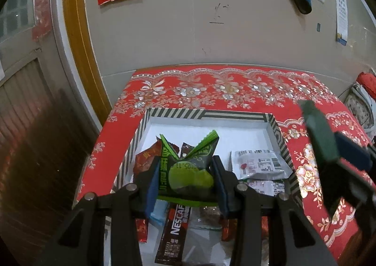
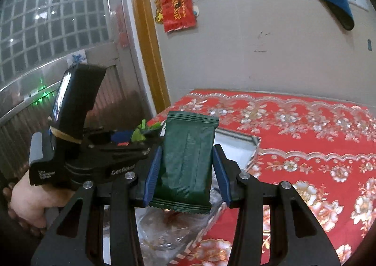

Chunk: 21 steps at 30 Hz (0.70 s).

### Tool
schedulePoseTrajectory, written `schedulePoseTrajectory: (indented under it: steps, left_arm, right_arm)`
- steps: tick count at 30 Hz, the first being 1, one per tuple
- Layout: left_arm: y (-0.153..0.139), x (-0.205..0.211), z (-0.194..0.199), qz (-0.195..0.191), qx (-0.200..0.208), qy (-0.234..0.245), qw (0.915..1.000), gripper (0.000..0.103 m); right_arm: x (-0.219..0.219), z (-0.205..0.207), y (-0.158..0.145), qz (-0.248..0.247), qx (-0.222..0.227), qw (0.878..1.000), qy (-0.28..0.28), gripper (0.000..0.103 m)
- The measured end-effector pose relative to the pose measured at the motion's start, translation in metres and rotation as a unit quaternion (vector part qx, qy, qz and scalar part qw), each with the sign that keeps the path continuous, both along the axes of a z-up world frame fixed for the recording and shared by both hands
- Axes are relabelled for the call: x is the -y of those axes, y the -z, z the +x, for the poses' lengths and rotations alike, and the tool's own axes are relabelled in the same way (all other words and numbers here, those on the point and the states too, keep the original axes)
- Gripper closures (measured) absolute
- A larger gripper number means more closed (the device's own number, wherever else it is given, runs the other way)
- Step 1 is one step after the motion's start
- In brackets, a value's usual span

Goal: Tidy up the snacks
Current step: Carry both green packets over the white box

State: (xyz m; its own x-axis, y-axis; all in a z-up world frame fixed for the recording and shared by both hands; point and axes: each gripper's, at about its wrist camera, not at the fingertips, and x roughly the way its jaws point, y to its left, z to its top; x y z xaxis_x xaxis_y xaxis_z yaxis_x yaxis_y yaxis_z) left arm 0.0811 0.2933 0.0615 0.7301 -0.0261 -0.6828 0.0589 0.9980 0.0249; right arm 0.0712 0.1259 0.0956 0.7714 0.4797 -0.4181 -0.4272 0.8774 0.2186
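Note:
My left gripper [image 1: 185, 172] is shut on a green and black snack packet [image 1: 188, 172] and holds it above a striped-rim white tray [image 1: 275, 125]. The tray holds red packets [image 1: 145, 160], a white packet [image 1: 258, 162] and a Nescafe stick [image 1: 174, 230]. My right gripper [image 2: 188, 165] is shut on a dark green snack packet [image 2: 185, 160], held upright above the tray's right edge [image 2: 255, 146]. That packet and gripper also show in the left wrist view [image 1: 322, 139]. The left gripper body [image 2: 82, 160] shows in the right wrist view.
The tray sits on a table with a red flowered cloth [image 1: 235, 87], pushed against a beige wall. A door frame [image 1: 77, 38] stands at the left. A clear plastic bag [image 2: 169, 230] lies in the tray's near end.

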Motion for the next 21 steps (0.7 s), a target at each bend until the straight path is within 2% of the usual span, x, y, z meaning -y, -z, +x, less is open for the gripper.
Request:
schedulePoseTrajectory:
  steps: [5, 21]
  left_arm:
    - [-0.001, -0.006, 0.000, -0.019, -0.008, 0.010, 0.9997, 0.059]
    - [0.010, 0.000, 0.003, -0.011, -0.027, 0.016, 0.9995, 0.059]
  right_arm:
    - [0.011, 0.001, -0.002, -0.001, 0.002, 1.000, 0.012, 0.059]
    - [-0.006, 0.001, 0.009, -0.022, -0.016, 1.000, -0.006, 0.059]
